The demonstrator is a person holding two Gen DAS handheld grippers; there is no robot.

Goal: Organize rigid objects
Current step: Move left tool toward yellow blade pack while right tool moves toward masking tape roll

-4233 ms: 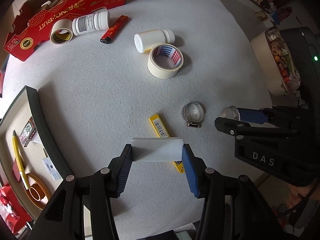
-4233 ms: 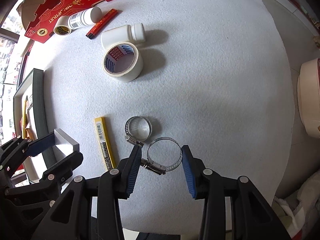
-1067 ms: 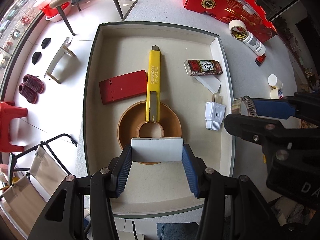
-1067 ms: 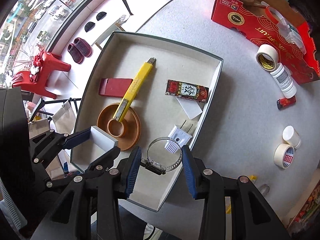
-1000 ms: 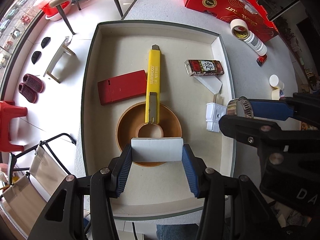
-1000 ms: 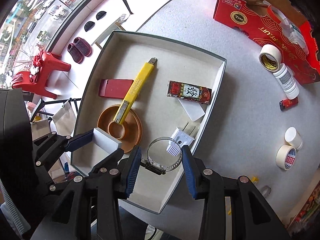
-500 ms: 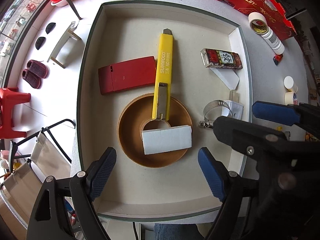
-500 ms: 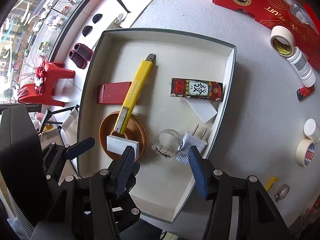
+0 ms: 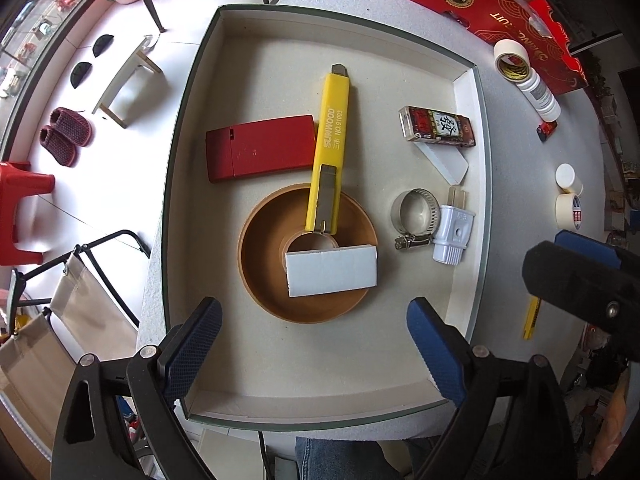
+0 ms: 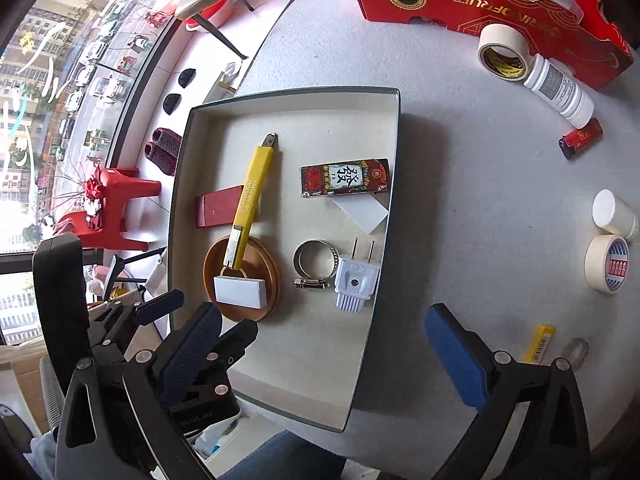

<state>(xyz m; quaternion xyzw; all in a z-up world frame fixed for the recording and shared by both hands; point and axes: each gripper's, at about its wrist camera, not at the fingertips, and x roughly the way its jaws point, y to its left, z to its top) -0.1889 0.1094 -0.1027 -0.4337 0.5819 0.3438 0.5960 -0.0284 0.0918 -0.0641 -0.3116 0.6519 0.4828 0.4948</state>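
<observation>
The grey desk carries everything here, and the biggest thing on it is a shallow tray set at the edge nearest the person, who is gathering the loose hard items into it. A red carton sits well apart at the far side, with a roll of tape and a white bottle lying just beside it and a red lighter near the bottle's end — all look like things not yet collected. Inside the tray, a brown ring-shaped roll lies flat with a yellow box cutter resting across its rim and a white block lying on top of it, probably because that was the spot straight under the left gripper. Its jaws are opening wide with nothing between them, hanging straight above the block. A red flat case lies beside the cutter, a printed packet nearer the tray's right wall, and below that a white plug touching a metal hose clamp. The right gripper is also spreading, empty, over the tray's near corner, the clamp lying free below it. Out on the desk another tape roll, a small white jar, a yellow strip and what seems a second clamp remain to fetch.
</observation>
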